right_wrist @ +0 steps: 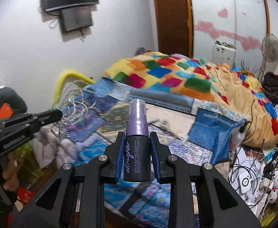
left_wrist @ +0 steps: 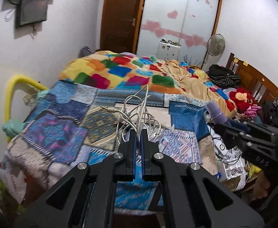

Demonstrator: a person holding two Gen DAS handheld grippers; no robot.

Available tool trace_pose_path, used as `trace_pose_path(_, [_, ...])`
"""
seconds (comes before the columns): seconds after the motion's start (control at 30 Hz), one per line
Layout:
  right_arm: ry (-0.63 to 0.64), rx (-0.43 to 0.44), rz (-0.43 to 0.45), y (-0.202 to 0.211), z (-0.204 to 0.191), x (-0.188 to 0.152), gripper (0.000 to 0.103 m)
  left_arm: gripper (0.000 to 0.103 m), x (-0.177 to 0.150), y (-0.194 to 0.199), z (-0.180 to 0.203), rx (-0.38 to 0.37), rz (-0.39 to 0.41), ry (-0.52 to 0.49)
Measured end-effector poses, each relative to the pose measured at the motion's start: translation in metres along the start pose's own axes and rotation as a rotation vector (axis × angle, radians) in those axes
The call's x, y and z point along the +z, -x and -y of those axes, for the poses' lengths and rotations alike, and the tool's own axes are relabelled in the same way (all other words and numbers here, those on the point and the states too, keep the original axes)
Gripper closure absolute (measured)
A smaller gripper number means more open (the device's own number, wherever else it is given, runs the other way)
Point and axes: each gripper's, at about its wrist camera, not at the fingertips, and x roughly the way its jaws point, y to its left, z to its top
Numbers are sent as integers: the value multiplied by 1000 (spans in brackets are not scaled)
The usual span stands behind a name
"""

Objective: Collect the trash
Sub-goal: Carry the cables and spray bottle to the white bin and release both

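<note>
Both hands are loaded over the bed [left_wrist: 49,133]. The left gripper [left_wrist: 138,133] has its jaws pressed nearly together on a tangle of white cable [left_wrist: 139,112], and most of that tangle hangs loose beyond the tips, with a plug end sticking out to one side. The right gripper [right_wrist: 137,138] has its jaws pinching a small purple spray bottle [right_wrist: 137,152] by its dark lower half, upright, cap clear above the pads. The cable worries me more: only a few strands seem caught, so a quick swing could let loops slide free or snag on the blanket [left_wrist: 119,72]. The bottle is smooth and round, so it could twist or slip out if the squeeze eases.
</note>
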Motion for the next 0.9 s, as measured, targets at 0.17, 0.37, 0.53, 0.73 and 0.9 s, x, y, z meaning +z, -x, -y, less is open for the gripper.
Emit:
trace_pose_path(0.17, [22,61,1,17,-37,-9,79,101,-28,45,-23,40,-2,38])
trace_pose_path(0.37, [78,151,-18,23,-92,-26,79,101,-66,89,-57,98,-12,83])
trace_pose_path(0.53, [129,213,-68,10,-136,-44,79,101,-99,115,-89,148,-24,142])
trace_pose_path(0.73, [188,279,-158,-24,-181,-71,79,101,-142,122,-130,209,-80,215])
trace_pose_path(0.9, [216,313,-263,-62,-208,-97,79,101,-180,107,-156,249,-155,253])
